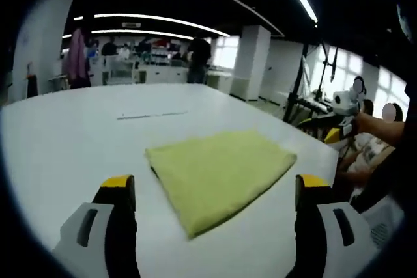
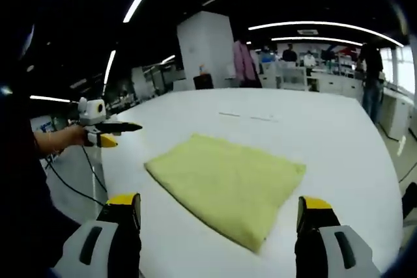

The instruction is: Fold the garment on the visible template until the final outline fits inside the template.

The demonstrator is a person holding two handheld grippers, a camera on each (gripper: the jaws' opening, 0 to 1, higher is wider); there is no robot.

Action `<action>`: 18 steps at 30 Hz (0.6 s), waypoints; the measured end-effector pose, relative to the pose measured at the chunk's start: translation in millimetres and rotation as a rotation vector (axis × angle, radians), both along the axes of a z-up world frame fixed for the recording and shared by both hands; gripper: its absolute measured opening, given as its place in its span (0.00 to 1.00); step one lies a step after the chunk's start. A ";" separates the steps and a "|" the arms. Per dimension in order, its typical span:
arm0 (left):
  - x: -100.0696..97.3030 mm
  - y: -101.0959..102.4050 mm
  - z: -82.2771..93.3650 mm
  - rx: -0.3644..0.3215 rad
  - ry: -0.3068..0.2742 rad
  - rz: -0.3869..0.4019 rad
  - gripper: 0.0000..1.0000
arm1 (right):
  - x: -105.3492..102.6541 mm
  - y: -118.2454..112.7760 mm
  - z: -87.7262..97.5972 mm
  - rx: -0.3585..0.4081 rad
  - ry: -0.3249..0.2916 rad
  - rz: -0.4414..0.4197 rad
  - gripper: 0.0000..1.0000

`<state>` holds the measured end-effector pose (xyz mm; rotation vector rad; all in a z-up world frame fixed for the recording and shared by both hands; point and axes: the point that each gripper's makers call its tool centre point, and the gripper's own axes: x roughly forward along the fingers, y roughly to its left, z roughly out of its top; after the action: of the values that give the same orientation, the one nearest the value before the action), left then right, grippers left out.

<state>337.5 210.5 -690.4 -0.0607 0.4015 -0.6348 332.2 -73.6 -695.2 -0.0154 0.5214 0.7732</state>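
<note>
A yellow-green garment [image 1: 218, 174] lies folded into a flat, roughly four-sided pad on the white table [image 1: 65, 141]. My left gripper [image 1: 215, 187] hovers just before its near corner, jaws wide apart and holding nothing. A hand holds my right gripper [image 1: 339, 125] off the table's right edge, away from the cloth. In the right gripper view the same garment [image 2: 228, 183] lies ahead of my right gripper [image 2: 220, 203], which is open and empty. There my left gripper [image 2: 107, 131] shows at the left, beyond the table edge.
A thin dark line [image 1: 151, 115] is marked on the table beyond the garment, also seen as short dashes [image 2: 247, 116]. A white pillar [image 1: 251, 60], counters and several people stand far behind. A cable [image 2: 71, 180] hangs by the table's left edge.
</note>
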 end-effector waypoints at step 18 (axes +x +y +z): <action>2.7 22.0 -12.9 0.065 0.023 0.047 0.97 | 4.8 -0.6 -1.5 -0.030 -0.029 -0.011 0.98</action>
<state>340.1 232.5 -703.3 -0.0151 0.4414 -0.5747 337.0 -74.2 -696.7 -0.0513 0.5047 0.7535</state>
